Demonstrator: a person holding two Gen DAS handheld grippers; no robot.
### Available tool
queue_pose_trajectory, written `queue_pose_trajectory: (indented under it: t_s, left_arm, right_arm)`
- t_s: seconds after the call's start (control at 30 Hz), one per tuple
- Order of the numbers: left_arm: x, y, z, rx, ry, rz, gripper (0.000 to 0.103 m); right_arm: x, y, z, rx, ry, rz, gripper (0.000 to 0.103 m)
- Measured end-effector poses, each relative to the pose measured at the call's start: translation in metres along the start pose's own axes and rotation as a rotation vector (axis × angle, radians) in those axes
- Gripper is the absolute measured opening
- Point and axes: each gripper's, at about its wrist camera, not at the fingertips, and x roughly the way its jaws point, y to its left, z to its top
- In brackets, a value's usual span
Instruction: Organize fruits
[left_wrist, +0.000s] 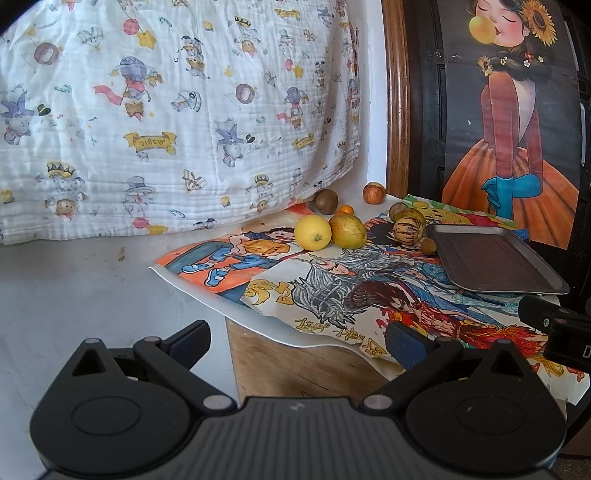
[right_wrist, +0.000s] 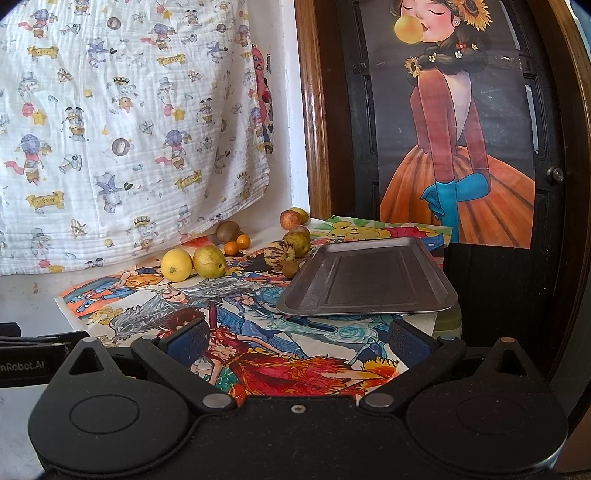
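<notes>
Several fruits lie at the back of a table covered with cartoon drawings: a yellow lemon (left_wrist: 312, 233) (right_wrist: 176, 264), a yellow-green fruit (left_wrist: 347, 231) (right_wrist: 209, 261), a kiwi (left_wrist: 326, 201) (right_wrist: 228, 231), small oranges (right_wrist: 238, 244), a striped melon (left_wrist: 408, 229) (right_wrist: 279, 253), a small brown fruit (right_wrist: 290, 268) and an apple (left_wrist: 374, 193) (right_wrist: 290, 219). An empty metal tray (left_wrist: 491, 260) (right_wrist: 369, 280) sits right of them. My left gripper (left_wrist: 297, 341) is open and empty, short of the table's near left corner. My right gripper (right_wrist: 299, 341) is open and empty over the drawings, in front of the tray.
A patterned white cloth (left_wrist: 166, 110) hangs behind the table on the left. A dark door with a poster of a girl in an orange dress (right_wrist: 454, 147) stands behind the tray. A wooden door frame (left_wrist: 397, 92) runs between them. The table's near edge shows bare wood (left_wrist: 295, 369).
</notes>
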Motion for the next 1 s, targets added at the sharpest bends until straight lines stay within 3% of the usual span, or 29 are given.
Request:
queue_pose_trajectory:
  t_s: [0.33,0.57,0.67,0.8,1.0]
  left_arm:
    - [-0.007,0.003,0.004,-0.001,0.006,0.0,0.103]
    - [-0.004,0.004,0.011,0.028,0.033,0.03,0.103]
    - [0.002,0.006,0.021,0.044,0.041,-0.009,0.103]
    - [0.021,0.011,0.032,0.054,0.032,-0.047,0.103]
    - [0.072,0.015,0.043,0.054,0.035,-0.12,0.103]
  right_arm:
    - [-0.014,-0.001,0.005,0.017,-0.048,0.001,0.103]
    - [-0.015,-0.004,0.02,-0.031,-0.087,0.112,0.103]
    - [-0.008,-0.004,0.03,-0.059,-0.093,0.147,0.103]
    - [0.01,-0.009,0.037,-0.163,-0.076,0.257,0.103]
    - [0.061,-0.008,0.044,-0.335,0.009,0.373,0.103]
